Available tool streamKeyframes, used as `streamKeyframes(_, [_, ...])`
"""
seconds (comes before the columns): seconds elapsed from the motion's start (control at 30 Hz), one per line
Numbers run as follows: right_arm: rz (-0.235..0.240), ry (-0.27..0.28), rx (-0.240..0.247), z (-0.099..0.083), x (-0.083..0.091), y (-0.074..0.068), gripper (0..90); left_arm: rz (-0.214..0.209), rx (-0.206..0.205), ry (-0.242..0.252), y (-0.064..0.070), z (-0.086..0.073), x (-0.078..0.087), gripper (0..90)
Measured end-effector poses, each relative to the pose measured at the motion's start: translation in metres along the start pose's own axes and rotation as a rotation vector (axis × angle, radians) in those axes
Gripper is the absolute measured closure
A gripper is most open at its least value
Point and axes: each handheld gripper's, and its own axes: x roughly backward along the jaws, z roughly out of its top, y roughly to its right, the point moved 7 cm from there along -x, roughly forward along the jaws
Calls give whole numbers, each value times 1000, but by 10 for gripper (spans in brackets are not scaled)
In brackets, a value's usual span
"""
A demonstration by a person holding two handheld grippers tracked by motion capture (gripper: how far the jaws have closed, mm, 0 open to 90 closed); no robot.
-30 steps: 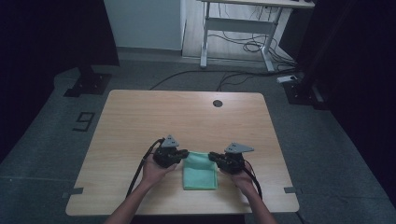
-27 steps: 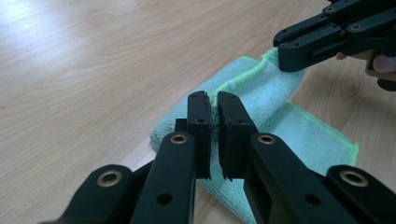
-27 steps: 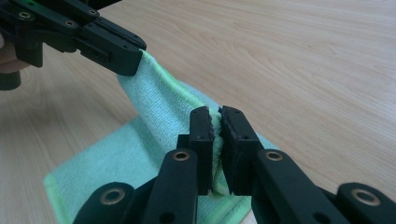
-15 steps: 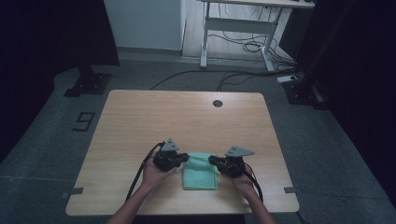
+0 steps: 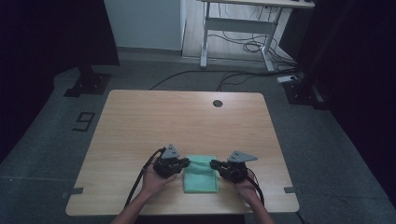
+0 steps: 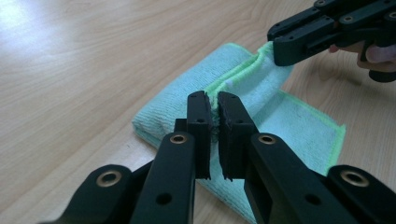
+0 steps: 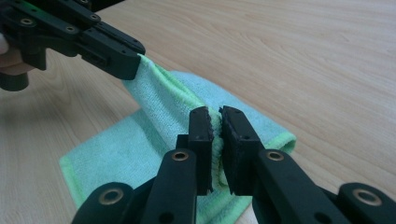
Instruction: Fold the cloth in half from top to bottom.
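Observation:
A green microfibre cloth (image 5: 201, 175) lies folded on the wooden table (image 5: 187, 116) near its front edge. My left gripper (image 5: 186, 162) is at the cloth's far left corner and my right gripper (image 5: 214, 163) at its far right corner. In the left gripper view the cloth (image 6: 299, 126) has its upper edge pinched between my shut left gripper (image 6: 214, 116), with the right gripper (image 6: 282, 49) clamped on the other corner. In the right gripper view my right gripper (image 7: 215, 122) is shut on the cloth (image 7: 121, 154), and the left gripper (image 7: 133, 60) holds the raised edge taut.
A round cable hole (image 5: 217, 103) sits near the table's far edge. Behind the table stand a white desk frame (image 5: 233, 28) with cables on the floor and dark stands at both sides.
Both grippers have shifted slightly toward the near edge of the table while staying at the cloth's far corners.

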Motion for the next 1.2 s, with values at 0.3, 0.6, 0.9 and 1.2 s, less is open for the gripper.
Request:
streamKeyframes(0.3, [20,-23,16,-11,3,-8,810,-10,-12,-6,10,-12,1,827])
streamKeyframes(0.6, [8,-121,32,-29,2,-16,820,6,-55,-77,19,-27,-12,823])
streamKeyframes(0.9, [-21,-172,5,-27,-12,-6,826,55,-77,-120,5,-22,-29,826])
streamKeyframes(1.2, [-92,-137,-61,-9,-36,26,826,105,-36,-118,-28,0,-47,827])
